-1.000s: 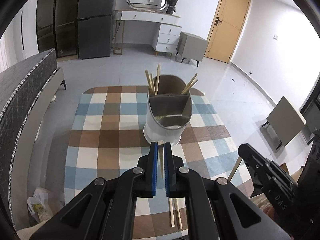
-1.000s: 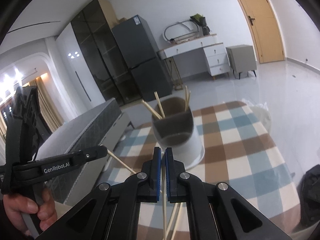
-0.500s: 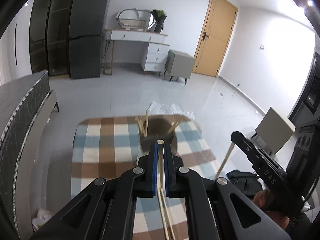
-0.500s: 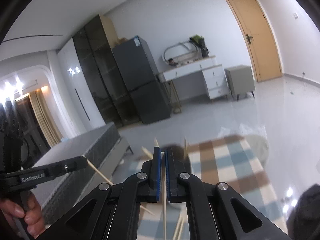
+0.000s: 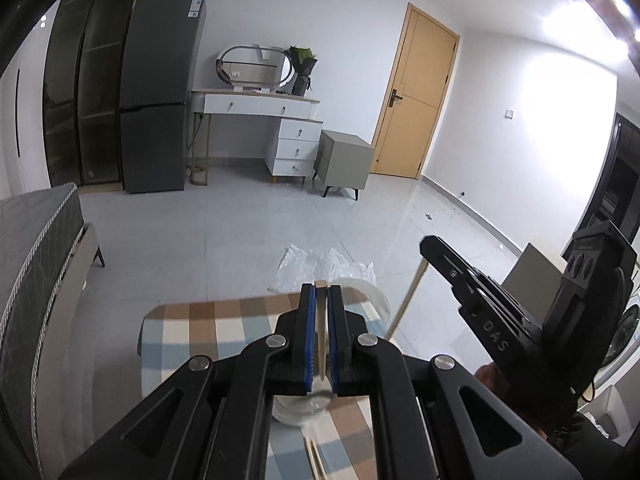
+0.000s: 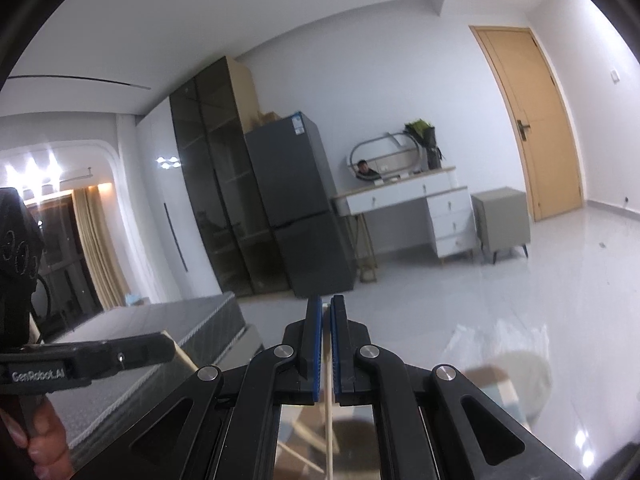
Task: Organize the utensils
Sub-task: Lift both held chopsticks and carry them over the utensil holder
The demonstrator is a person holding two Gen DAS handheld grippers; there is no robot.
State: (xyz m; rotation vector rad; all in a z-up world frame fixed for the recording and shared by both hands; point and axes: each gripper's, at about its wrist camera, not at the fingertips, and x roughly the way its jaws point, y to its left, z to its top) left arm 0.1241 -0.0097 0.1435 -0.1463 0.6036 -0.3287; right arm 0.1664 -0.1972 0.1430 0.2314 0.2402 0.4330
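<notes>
My left gripper (image 5: 320,292) is shut on a wooden chopstick (image 5: 320,332), held high above the checked table (image 5: 208,328). The white utensil holder (image 5: 298,412) shows only partly, below and behind the fingers. My right gripper (image 6: 326,304) is shut on another wooden chopstick (image 6: 328,392), raised and tilted up toward the room. The right gripper (image 5: 430,246) also shows in the left wrist view with its chopstick (image 5: 408,300) hanging down. The left gripper (image 6: 168,346) shows at the left of the right wrist view. More chopsticks (image 5: 316,460) lie on the table.
A clear plastic bag (image 5: 324,264) lies on the floor beyond the table. A grey bed (image 5: 32,248) is at the left. A fridge (image 5: 160,96), a white dresser (image 5: 260,132), a grey nightstand (image 5: 344,160) and a wooden door (image 5: 416,100) stand along the far wall.
Both grippers have risen and tilted upward, each still holding its chopstick. The table and utensil holder have dropped to the bottom of both views.
</notes>
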